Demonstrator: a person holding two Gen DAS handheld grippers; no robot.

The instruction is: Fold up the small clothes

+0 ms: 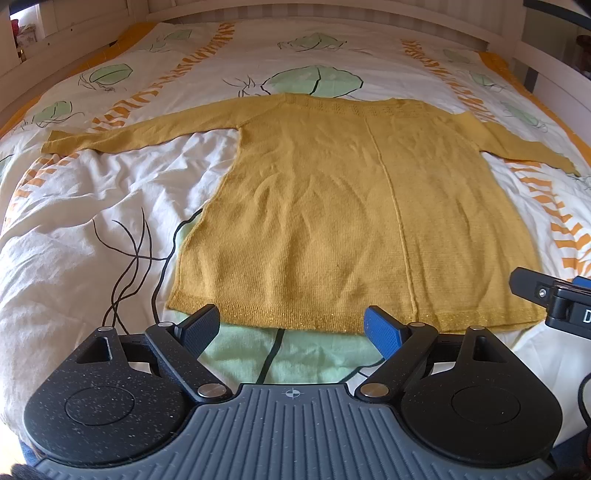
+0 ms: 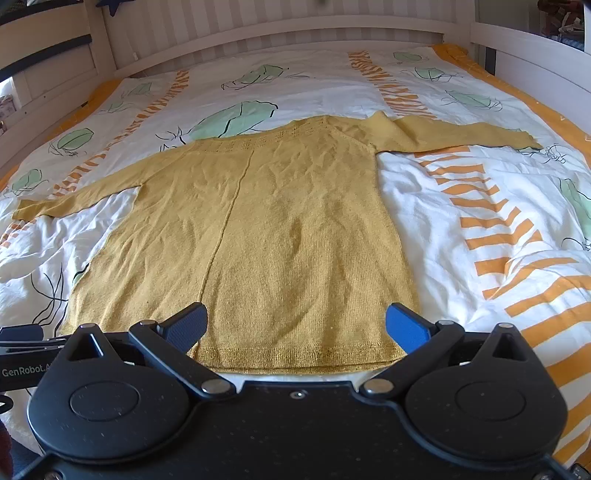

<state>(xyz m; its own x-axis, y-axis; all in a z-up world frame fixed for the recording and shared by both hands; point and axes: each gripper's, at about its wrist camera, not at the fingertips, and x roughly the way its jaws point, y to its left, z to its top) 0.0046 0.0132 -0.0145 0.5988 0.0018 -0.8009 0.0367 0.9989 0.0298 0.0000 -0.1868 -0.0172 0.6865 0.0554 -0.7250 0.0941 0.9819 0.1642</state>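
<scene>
Soft daylight fills both wrist views, brightest on the white duvet (image 2: 424,206) to the right of the sweater (image 2: 266,236), where detail washes out near glare. Shadows are faint; a dim patch darkens the knit at the sweater's centre. Fisheye distortion bows the headboard (image 2: 280,33) and bends the duvet's edges around the sweater. Focus holds across the sweater; corners beyond it fall dark and slightly soft in both frames.
</scene>
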